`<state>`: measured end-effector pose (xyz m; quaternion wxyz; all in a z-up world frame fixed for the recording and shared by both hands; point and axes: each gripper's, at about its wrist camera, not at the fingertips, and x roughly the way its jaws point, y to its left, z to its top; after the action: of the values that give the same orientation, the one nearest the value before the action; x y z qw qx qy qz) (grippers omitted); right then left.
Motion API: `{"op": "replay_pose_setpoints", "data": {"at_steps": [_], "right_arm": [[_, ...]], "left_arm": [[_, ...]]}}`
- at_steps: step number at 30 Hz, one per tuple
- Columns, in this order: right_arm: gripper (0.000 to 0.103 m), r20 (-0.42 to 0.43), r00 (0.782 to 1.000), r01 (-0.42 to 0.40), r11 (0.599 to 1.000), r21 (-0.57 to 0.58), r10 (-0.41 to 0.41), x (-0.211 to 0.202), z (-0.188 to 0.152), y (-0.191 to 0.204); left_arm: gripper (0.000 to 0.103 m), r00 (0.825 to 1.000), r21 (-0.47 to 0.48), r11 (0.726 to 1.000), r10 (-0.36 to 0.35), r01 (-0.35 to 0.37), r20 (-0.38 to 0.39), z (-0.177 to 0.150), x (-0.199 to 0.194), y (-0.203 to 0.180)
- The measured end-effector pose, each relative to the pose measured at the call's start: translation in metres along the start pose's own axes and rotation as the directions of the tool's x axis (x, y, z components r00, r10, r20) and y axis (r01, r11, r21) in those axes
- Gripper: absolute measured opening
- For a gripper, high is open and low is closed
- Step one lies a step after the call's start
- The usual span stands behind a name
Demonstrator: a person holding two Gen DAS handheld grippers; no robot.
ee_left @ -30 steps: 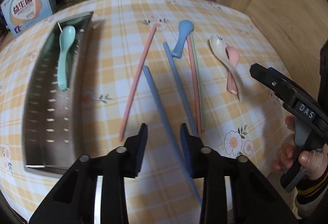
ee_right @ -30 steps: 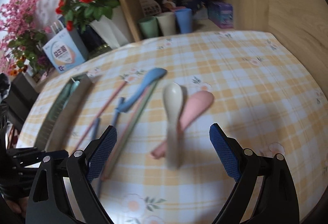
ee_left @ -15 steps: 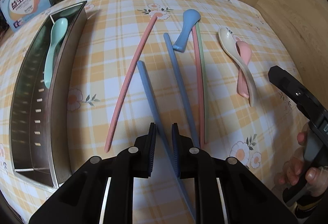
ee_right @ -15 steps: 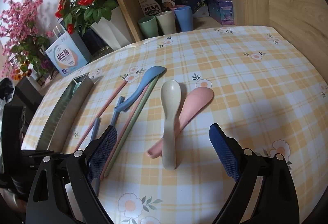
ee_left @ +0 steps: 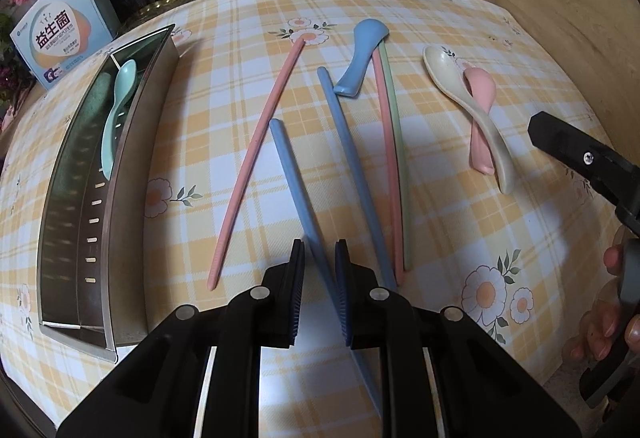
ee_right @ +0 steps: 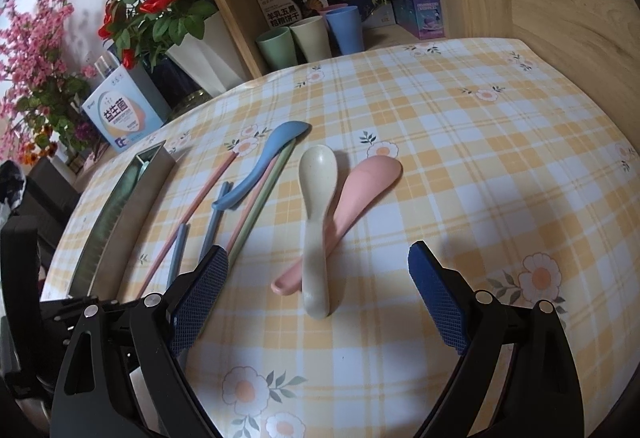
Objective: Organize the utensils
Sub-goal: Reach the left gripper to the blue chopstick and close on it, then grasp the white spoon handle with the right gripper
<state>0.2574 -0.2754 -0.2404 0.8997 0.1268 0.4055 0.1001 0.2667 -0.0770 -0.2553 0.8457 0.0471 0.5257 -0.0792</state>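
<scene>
Left gripper (ee_left: pixel 319 264) is clenching a blue chopstick (ee_left: pixel 298 193) running toward 11 o'clock; right gripper (ee_right: pixel 318 280) is gaping, released, behind a cream spoon (ee_right: pixel 316 209).

- tablecloth (ee_left: pixel 460 230): yellow-and-white check with daisy prints
- near chopstick (ee_left: pixel 296 189) and its partner (ee_left: pixel 352 157): dusty blue
- far-left chopstick (ee_left: pixel 256 153): pink
- pair on the right: pink chopstick (ee_left: pixel 387 157), pale green chopstick (ee_left: pixel 400 165)
- spoons: blue (ee_left: pixel 360 57), cream (ee_right: pixel 316 197), pink (ee_right: pixel 360 193), mint (ee_left: pixel 116 109) in the steel-grey tray (ee_left: pixel 124 197)
- right gripper (ee_right: pixel 318 302) pads: navy, cross-hatched
</scene>
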Motion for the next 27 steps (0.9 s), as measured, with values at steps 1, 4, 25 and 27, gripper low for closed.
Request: {"op": "replay_pose_setpoints", "data": {"at_steps": [1, 4, 25, 27], "right_arm": [[0.088, -0.001, 1.0, 0.0, 1.0, 0.001, 0.0, 0.0, 0.0, 0.0], [0.088, -0.003, 1.0, -0.001, 1.0, -0.001, 0.001, -0.001, -0.001, 0.002], [0.087, -0.034, 0.999, 0.011, 0.999, -0.045, -0.013, 0.001, -0.005, 0.005], [0.074, -0.038, 0.999, 0.01, 0.998, -0.054, -0.012, 0.002, -0.004, 0.005]], "left_arm": [[0.015, 1.0, 0.009, 1.0, 0.001, -0.001, 0.009, -0.001, 0.0, 0.0], [0.015, 1.0, 0.023, 1.0, 0.0, -0.001, 0.03, -0.004, -0.002, -0.002], [0.006, 0.975, -0.09, 0.984, -0.133, 0.151, 0.176, -0.013, -0.044, 0.027], [0.006, 0.972, -0.095, 0.982, -0.14, 0.16, 0.19, -0.013, -0.049, 0.029]]}}
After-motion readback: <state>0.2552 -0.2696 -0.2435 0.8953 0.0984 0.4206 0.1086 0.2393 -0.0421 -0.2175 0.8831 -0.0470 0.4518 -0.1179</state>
